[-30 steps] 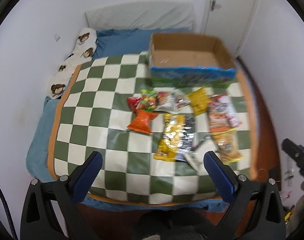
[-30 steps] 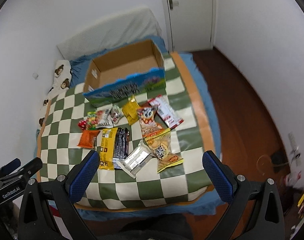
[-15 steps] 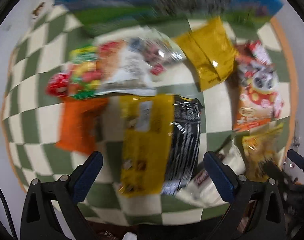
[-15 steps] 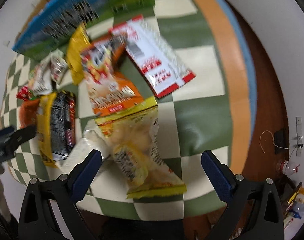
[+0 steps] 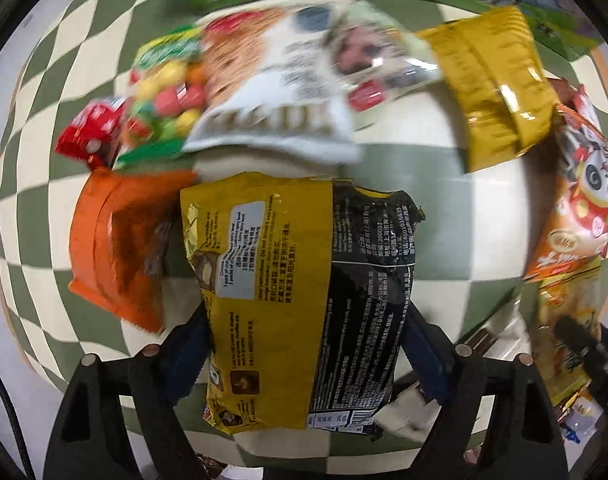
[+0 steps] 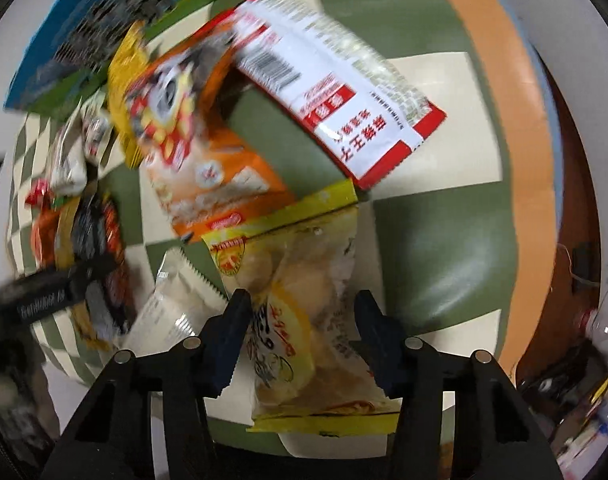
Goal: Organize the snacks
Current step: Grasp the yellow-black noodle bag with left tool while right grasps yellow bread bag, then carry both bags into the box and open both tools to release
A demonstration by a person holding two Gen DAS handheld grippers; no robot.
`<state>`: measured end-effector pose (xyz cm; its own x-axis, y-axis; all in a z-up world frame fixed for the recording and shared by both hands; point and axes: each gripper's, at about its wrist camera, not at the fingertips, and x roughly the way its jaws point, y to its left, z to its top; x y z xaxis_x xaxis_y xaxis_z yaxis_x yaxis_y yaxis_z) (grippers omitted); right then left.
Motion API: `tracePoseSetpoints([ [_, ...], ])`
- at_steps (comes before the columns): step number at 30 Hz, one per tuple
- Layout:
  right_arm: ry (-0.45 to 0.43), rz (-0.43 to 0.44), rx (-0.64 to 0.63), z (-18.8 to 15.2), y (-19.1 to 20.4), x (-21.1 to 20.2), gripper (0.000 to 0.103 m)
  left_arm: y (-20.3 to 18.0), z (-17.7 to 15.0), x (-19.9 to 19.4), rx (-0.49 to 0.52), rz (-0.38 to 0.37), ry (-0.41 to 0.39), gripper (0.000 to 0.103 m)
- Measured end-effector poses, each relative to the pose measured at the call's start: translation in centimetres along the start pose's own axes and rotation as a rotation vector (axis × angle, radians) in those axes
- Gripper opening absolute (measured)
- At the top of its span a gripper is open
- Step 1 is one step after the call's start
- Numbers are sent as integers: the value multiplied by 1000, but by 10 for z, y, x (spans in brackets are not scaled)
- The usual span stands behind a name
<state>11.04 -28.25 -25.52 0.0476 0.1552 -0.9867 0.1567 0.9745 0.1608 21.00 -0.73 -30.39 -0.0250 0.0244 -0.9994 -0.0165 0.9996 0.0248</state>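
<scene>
In the left wrist view my left gripper [image 5: 304, 344] straddles a yellow-and-black snack pack [image 5: 300, 292] that lies on the green-and-white checked cloth [image 5: 455, 216]; a finger stands on each side of the pack, touching or nearly touching it. In the right wrist view my right gripper [image 6: 304, 320] straddles a clear yellow-edged snack bag [image 6: 300, 296], fingers close on both sides. The blue-sided cardboard box [image 6: 96, 28] stands beyond the snacks.
Around the pack lie an orange bag [image 5: 116, 244], a white bag [image 5: 280, 96], a candy bag [image 5: 164, 92] and a gold pouch [image 5: 491, 84]. A panda bag [image 6: 196, 148], a red-and-white packet [image 6: 335, 92] and a white wrapper [image 6: 172, 308] lie near the right gripper. The cloth's orange edge [image 6: 511, 120] borders wooden floor.
Both grippers have dropped from high above the bed to the snacks. Their fingers have narrowed from wide open to either side of a pack each.
</scene>
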Motion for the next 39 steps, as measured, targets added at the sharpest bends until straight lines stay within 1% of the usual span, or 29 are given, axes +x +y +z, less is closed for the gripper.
tracePoseSetpoints([
  [1, 6, 16, 17, -1, -2, 2, 56, 4, -3, 3, -2, -11, 8, 87],
  [3, 18, 45, 29, -3, -1, 7, 61, 11, -5, 11, 10, -32, 27, 89],
  [5, 18, 26, 2, -5, 6, 10, 81, 14, -5, 16, 22, -46, 27, 89],
  [6, 27, 14, -18, -8, 12, 17, 84, 14, -6, 19, 28, -48, 21, 87],
  [8, 56, -29, -23, -13, 18, 30, 84, 18, -12, 26, 18, -61, -5, 86],
  [9, 49, -52, -24, -14, 21, 37, 83, 16, -13, 27, 17, -64, -13, 86],
  [10, 34, -92, -25, -15, 21, 43, 71, 14, -22, 22, 17, -68, -27, 85],
  [11, 20, -116, -23, -16, 21, 47, 58, 14, -24, 20, 14, -69, -35, 85],
  [12, 10, -116, -15, -18, 22, 52, 56, 11, -27, 18, 9, -66, -39, 85],
  [14, -6, -92, 8, -22, 16, 53, 48, 18, -36, 12, -8, -70, -45, 85],
  [16, -14, -66, 28, -24, 6, 50, 45, 23, -48, 5, -28, -77, -46, 85],
  [18, -25, -16, 51, -32, -4, 38, 44, 29, -61, -7, -48, -98, -49, 85],
  [21, -54, 65, 53, -34, -7, 11, 44, 35, -79, -39, -64, -134, -74, 85],
  [24, -92, 149, 26, -25, 7, -19, 44, 38, -85, -81, -70, -180, -135, 85],
  [26, -126, 195, -6, -12, 20, -43, 44, 37, -75, -115, -70, -226, -193, 85],
  [27, -144, 218, -26, -1, 35, -57, 44, 35, -63, -131, -67, -246, -215, 85],
  [28, -165, 240, -50, 11, 44, -67, 44, 31, -45, -156, -57, -271, -251, 85],
  [29, -182, 255, -67, 24, 56, -85, 44, 32, -33, -172, -51, -286, -279, 85],
  [32, -253, 273, -126, 71, 80, -118, 44, 17, 15, -212, -36, -308, -363, 85],
  [34, -296, 253, -154, 103, 93, -128, 44, 16, 59, -229, -38, -305, -393, 85],
  [35, -302, 247, -165, 119, 98, -127, 44, 15, 76, -232, -39, -299, -393, 85],
  [36, -306, 245, -166, 133, 98, -130, 44, 17, 96, -231, -47, -300, -390, 85],
  [37, -311, 228, -175, 150, 105, -130, 44, 17, 123, -229, -50, -295, -379, 85],
  [39, -303, 203, -172, 187, 111, -115, 44, 20, 160, -216, -60, -285, -348, 85],
])
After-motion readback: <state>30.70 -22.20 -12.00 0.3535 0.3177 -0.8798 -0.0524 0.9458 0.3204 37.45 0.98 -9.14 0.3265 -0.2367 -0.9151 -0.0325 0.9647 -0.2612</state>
